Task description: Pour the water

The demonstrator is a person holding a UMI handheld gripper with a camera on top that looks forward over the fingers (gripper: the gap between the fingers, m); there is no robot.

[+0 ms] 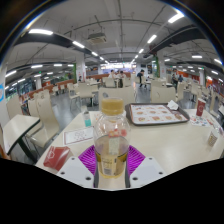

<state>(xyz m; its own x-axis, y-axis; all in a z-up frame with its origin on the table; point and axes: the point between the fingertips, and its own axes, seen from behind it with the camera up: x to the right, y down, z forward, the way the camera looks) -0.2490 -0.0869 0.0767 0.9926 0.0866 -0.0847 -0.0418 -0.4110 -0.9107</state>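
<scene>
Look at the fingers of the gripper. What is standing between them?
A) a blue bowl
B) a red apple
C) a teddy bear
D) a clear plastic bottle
D: a clear plastic bottle stands upright between the purple pads of the fingers, with a yellowish cup on the table just beyond it.

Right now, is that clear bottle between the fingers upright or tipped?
Upright. The bottle stands vertical on the table, between the gripper's pink-padded fingers; no pouring yet.
</scene>
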